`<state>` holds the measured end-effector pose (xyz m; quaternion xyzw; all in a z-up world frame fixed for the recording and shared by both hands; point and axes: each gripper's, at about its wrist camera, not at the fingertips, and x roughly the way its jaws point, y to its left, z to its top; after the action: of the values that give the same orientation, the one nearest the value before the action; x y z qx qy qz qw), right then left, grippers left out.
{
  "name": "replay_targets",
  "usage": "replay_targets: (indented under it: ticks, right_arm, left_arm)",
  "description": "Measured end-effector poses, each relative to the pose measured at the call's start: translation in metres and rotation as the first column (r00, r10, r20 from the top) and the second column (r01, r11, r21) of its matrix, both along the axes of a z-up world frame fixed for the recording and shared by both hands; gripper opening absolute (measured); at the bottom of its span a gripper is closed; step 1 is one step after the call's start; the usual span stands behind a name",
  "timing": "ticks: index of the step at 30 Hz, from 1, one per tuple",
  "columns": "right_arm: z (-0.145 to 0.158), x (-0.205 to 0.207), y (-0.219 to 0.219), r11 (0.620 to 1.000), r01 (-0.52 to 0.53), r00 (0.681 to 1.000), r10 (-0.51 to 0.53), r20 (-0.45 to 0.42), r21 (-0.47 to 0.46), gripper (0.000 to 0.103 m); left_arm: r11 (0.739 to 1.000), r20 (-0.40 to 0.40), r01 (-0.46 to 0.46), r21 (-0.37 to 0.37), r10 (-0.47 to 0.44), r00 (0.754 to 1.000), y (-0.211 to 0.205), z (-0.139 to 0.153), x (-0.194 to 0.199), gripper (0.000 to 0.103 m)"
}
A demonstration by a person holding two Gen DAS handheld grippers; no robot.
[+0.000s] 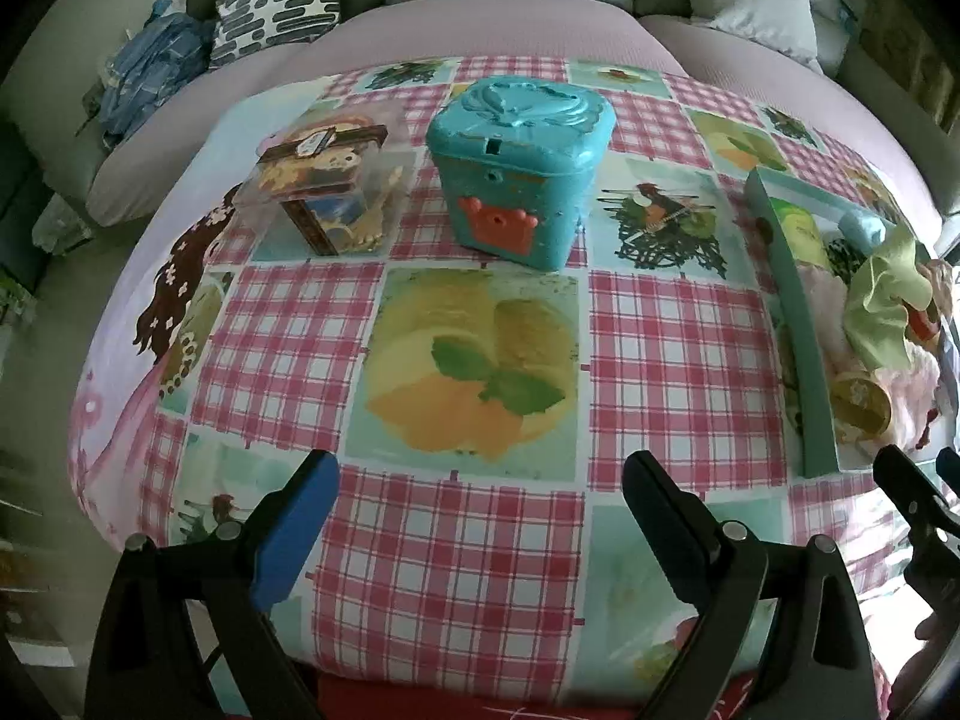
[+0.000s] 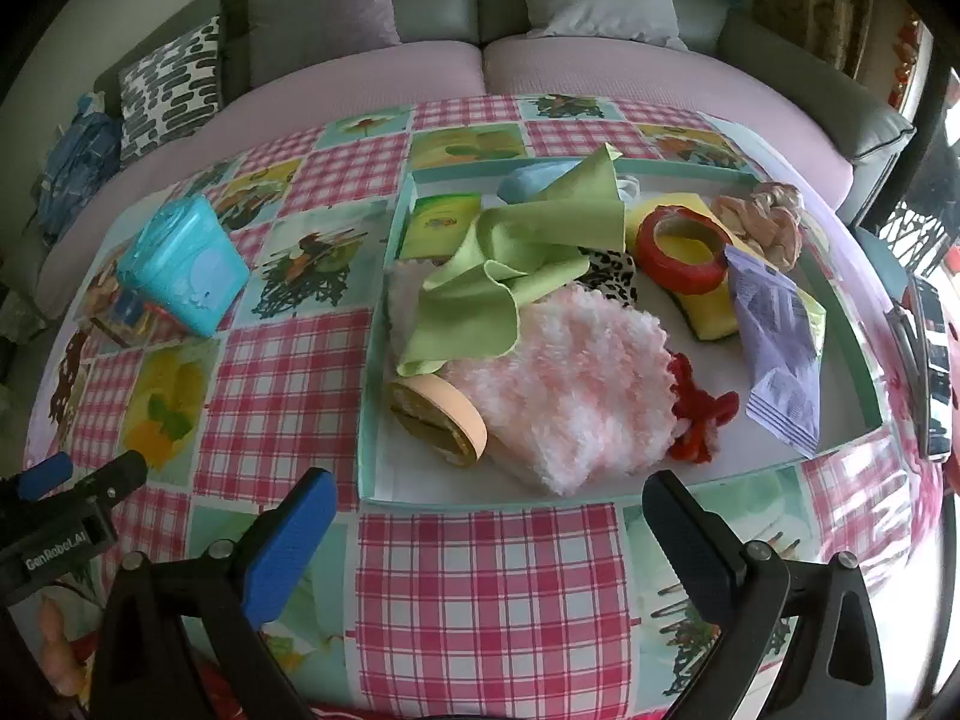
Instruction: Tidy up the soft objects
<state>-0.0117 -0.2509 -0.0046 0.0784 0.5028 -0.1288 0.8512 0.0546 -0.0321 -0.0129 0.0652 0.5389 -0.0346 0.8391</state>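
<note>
Left claw [image 1: 480, 492]: released, your jaws spread wide and holding nothing, over the worktop [image 2: 480, 588] nearest you.
Right claw [image 2: 489, 510]: released too, empty, just short of the tray's near rim.
Tray [image 2: 384, 360]: holds the soft things, namely a fluffy pink cloth [image 2: 570, 396] nearest you, a green cloth [image 2: 516, 258] draped behind it, a yellow sponge [image 2: 708, 306] and a pink scrunchie [image 2: 765, 219] at the far side.
Risk: the green cloth overlaps its neighbours, so a careless pinch may drag several out.
Teal box [image 1: 519, 162]: left of the tray, lid shut; you cannot see inside.
Clear box [image 1: 327, 189]: farther left of the tray, contents unclear.
</note>
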Motion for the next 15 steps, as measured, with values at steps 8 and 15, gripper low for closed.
replay_targets:
  ticks: [8,15]
  right_arm:
    - [0.002,-0.0034,-0.0033,1.0,0.021,1.0,-0.021,0.016,0.002,0.103]
    - [0.0035,-0.0046,-0.0026,1.0,0.021,0.999,-0.021,0.027,0.008,0.103]
  left_arm:
    - [0.999,0.002,0.021,-0.024,-0.021,1.0,-0.0009,0.0014,-0.0013,0.095]
    - [0.999,0.005,0.04,-0.021,-0.04,0.999,-0.0061,0.0021,-0.0042,0.096]
